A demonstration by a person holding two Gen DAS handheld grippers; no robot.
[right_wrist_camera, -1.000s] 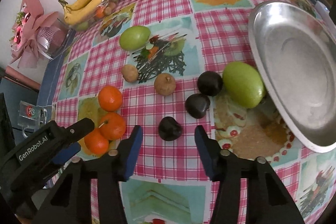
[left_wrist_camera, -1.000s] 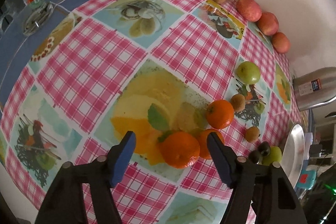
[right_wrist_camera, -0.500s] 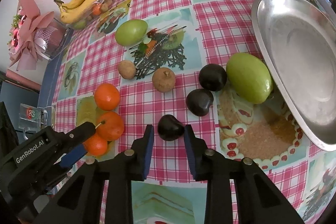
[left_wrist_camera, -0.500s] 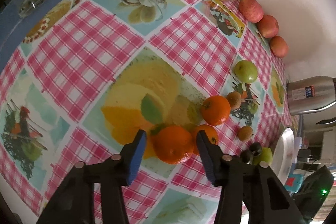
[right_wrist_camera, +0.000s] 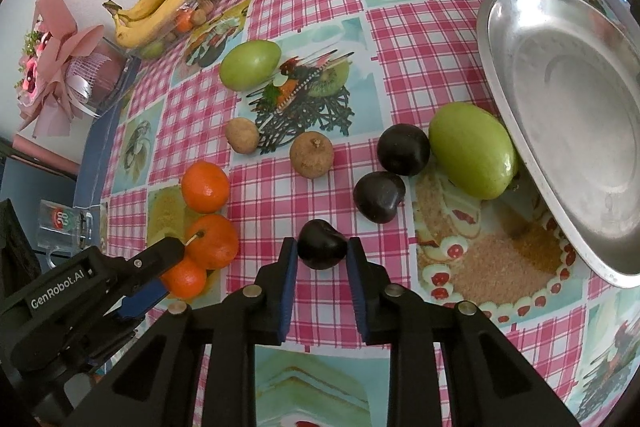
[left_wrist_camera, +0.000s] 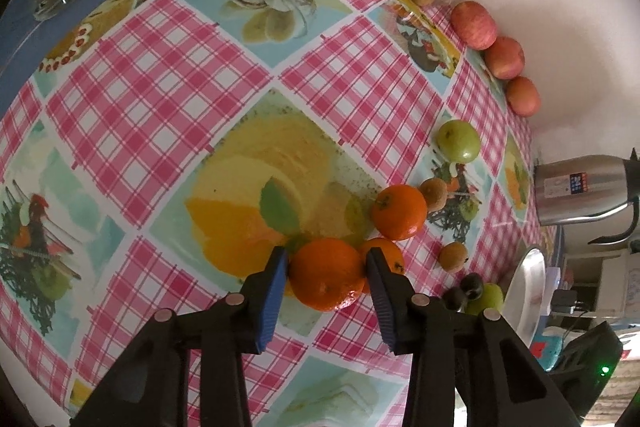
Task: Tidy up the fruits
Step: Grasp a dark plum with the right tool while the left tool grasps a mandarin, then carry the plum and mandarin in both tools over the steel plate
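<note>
We see the left gripper [left_wrist_camera: 326, 273] closing, its pads seemingly touching a tangerine [left_wrist_camera: 326, 273] on the tablecloth [left_wrist_camera: 160, 75] | right gripper [right_wrist_camera: 322, 255] clamped on a dark plum [right_wrist_camera: 321, 245] | metal tray [right_wrist_camera: 560, 107] ahead-right of it

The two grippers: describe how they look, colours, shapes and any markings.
The left gripper and the right gripper look alike: black plastic frames with triangular cut-outs, round silver rivets at the joints, and flat ribbed blue pads lining the fingers. White "GenRobot.AI" lettering marks the left one's side in the right wrist view. No cables, hands or sleeves show.
</note>
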